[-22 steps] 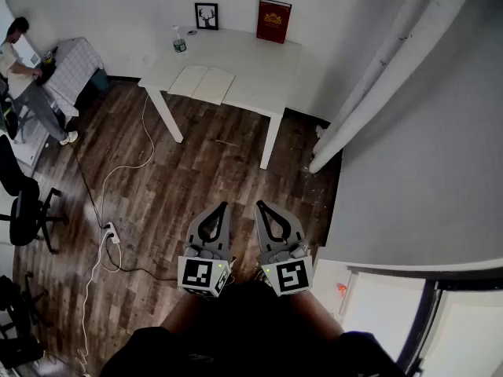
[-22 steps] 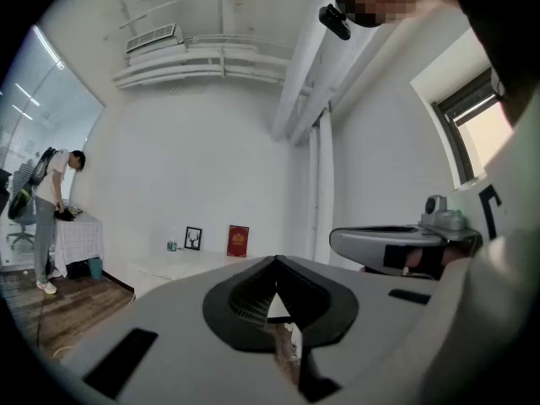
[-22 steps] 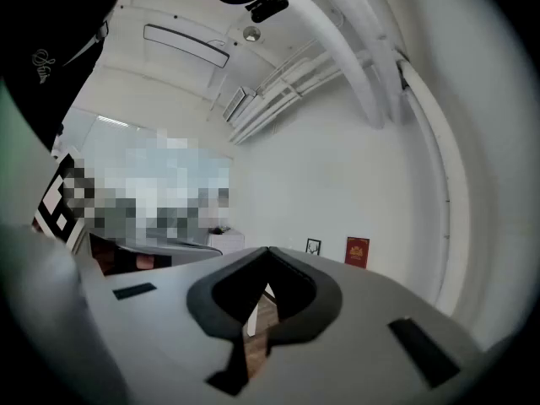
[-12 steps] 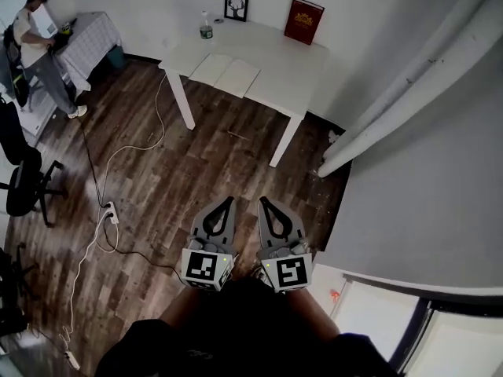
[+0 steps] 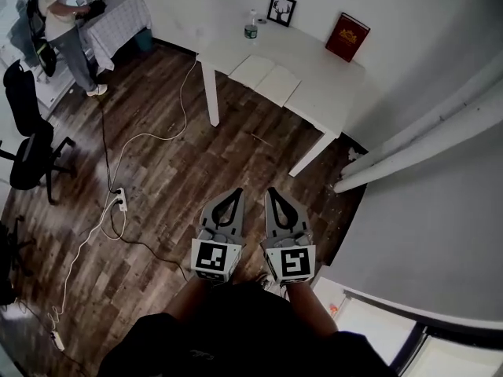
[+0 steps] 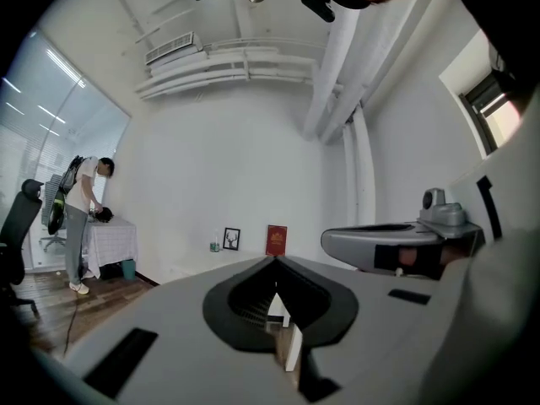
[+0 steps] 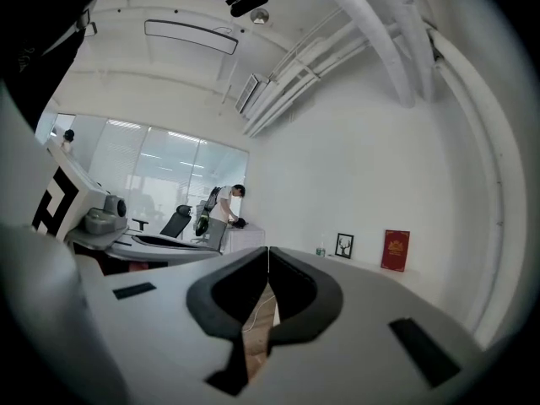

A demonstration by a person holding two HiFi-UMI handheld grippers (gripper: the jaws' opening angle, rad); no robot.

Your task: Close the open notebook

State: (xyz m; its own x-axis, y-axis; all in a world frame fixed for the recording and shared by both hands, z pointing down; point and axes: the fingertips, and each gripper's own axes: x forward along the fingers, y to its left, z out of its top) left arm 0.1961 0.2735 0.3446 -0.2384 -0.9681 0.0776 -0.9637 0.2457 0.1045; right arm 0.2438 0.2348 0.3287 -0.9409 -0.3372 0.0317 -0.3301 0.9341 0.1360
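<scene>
The left gripper (image 5: 233,195) and right gripper (image 5: 273,193), fingers pressed together and empty, are well apart from the open notebook (image 5: 266,79) on the desk (image 5: 330,93). Best to walk up squarely before lifting a cover.

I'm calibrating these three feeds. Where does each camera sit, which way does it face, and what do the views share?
Head view: on the person's head, steeply down over wood floor, white table, open white notebook; left gripper and right gripper show.
Left gripper view: on that gripper, level, along its shut jaws toward the table; right gripper beside.
Right gripper view: on that gripper, level, same way; left gripper beside.
Shared: red book, framed deer picture.
</scene>
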